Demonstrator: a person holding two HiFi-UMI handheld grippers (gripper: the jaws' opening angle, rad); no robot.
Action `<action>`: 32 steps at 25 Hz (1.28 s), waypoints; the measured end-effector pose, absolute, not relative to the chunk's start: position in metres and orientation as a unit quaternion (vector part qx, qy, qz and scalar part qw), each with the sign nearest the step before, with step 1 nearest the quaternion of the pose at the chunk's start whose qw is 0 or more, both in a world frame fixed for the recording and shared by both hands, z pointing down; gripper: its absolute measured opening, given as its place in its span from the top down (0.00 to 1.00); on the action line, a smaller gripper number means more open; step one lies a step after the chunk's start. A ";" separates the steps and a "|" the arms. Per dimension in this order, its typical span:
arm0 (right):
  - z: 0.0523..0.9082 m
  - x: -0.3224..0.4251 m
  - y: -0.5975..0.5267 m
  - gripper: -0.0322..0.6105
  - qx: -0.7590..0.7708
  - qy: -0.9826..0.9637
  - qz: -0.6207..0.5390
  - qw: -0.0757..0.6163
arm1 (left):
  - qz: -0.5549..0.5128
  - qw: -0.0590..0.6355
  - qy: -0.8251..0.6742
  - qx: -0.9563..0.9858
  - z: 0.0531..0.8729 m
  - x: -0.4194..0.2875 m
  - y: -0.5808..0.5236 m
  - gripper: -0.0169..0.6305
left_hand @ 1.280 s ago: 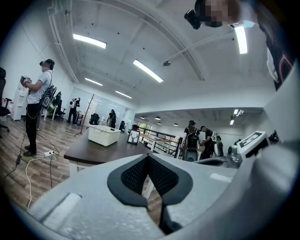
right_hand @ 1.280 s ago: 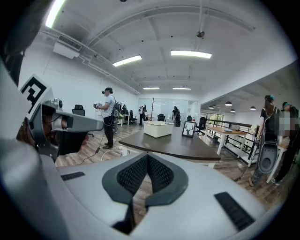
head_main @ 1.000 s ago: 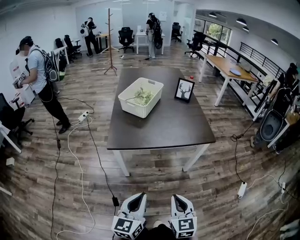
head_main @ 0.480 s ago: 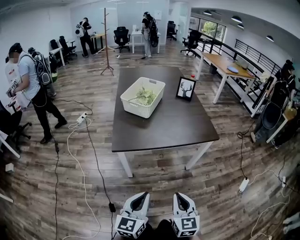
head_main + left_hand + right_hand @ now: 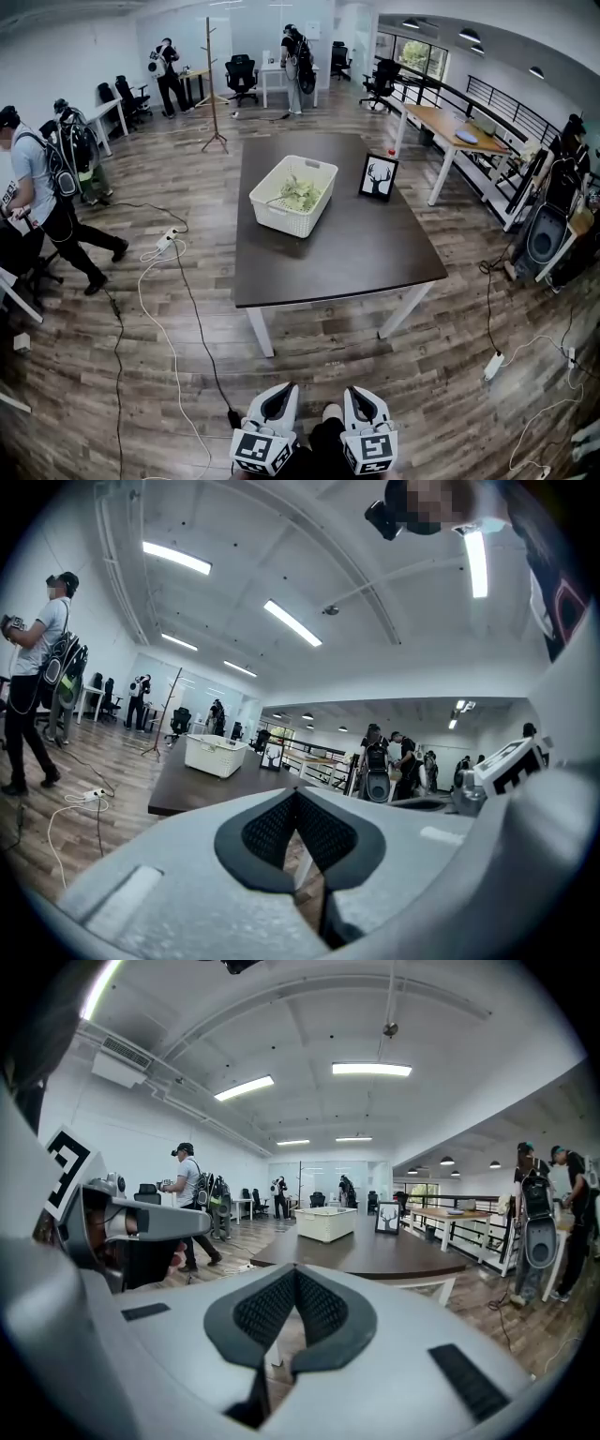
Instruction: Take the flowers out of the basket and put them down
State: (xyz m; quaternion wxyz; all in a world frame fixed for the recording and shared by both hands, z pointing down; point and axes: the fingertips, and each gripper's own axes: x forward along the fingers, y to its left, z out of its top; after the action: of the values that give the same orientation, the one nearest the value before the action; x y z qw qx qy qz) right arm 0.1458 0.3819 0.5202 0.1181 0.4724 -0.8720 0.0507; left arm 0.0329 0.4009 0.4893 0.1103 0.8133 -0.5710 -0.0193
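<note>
A white basket (image 5: 294, 195) stands on the dark table (image 5: 347, 253), toward its far left part, with pale green flowers (image 5: 301, 194) lying inside. The basket (image 5: 216, 755) also shows small in the left gripper view and, as the basket (image 5: 325, 1222), in the right gripper view. Both grippers hang low near my body, well short of the table's near edge. My left gripper (image 5: 279, 397) has its jaws together with nothing between them. My right gripper (image 5: 358, 401) is likewise shut and empty. The left gripper (image 5: 296, 794) and the right gripper (image 5: 296, 1274) point toward the table.
A framed deer picture (image 5: 378, 177) stands on the table right of the basket. Cables and a power strip (image 5: 168, 239) lie on the wood floor at the left. A person (image 5: 42, 211) walks at the far left. A wooden desk (image 5: 459, 136) stands at the right.
The table and basket have shifted slightly right and closer in the head view. The person at the left has walked further left. Both grippers stay low and shut.
</note>
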 end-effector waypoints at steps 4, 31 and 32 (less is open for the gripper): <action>0.525 0.135 0.371 0.94 0.459 -0.878 0.050 0.128 | -0.021 0.121 -0.593 0.796 0.494 0.017 0.395 0.96; 0.539 0.119 0.158 0.94 0.348 -0.925 0.039 0.148 | -0.037 0.132 -0.684 0.717 0.495 -0.004 0.207 0.96; 0.539 0.121 0.150 0.94 0.344 -0.926 0.037 0.150 | -0.038 0.132 -0.686 0.715 0.496 -0.002 0.200 0.96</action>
State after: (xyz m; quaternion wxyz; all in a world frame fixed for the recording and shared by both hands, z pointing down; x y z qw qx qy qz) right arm 0.1212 0.1503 0.5395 0.1504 0.3444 -0.9260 0.0365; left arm -0.0017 0.2000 0.4957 0.1317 0.7147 -0.6858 -0.0379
